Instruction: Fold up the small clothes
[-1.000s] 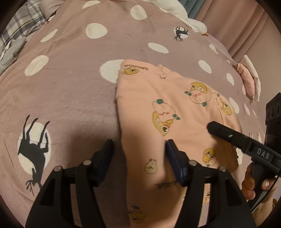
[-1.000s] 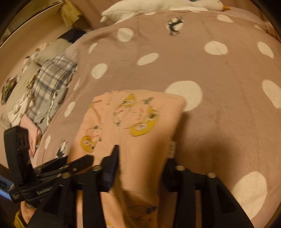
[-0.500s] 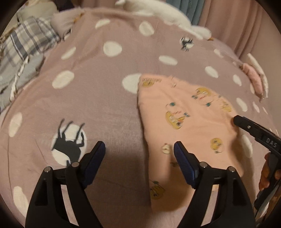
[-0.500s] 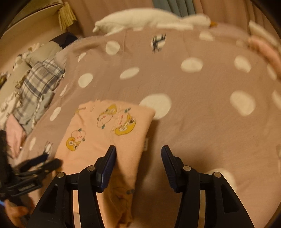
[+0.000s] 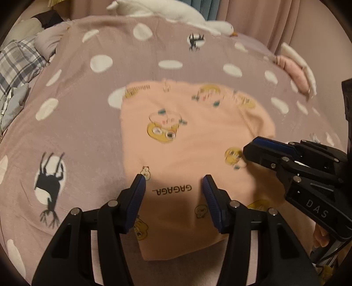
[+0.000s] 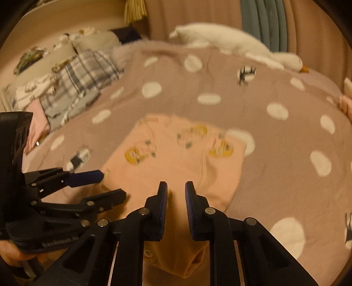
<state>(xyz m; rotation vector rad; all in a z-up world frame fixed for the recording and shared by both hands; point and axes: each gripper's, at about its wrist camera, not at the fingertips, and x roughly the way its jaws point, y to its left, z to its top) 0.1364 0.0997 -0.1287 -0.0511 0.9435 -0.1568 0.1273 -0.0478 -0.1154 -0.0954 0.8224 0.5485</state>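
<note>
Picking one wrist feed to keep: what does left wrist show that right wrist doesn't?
Left wrist only: the upside-down GAGAGA print between the open left claw tips, and a deer silhouette on the bedspread. Right wrist only: the plaid clothes pile, and the right claw tips narrowly apart over the cloth. Both: the peach garment on the dotted bedspread, the white goose plush, and the opposite claw.

Setting: home bedroom. Bed fills both views, covered by mauve duvet (image 5: 92,140) with white dots and black deer silhouettes. White goose plush (image 6: 233,44) at far edge, top centre. Pink and blue curtains (image 6: 264,24) behind it. Plaid and loose laundry pile (image 6: 72,79) at upper left.
</note>
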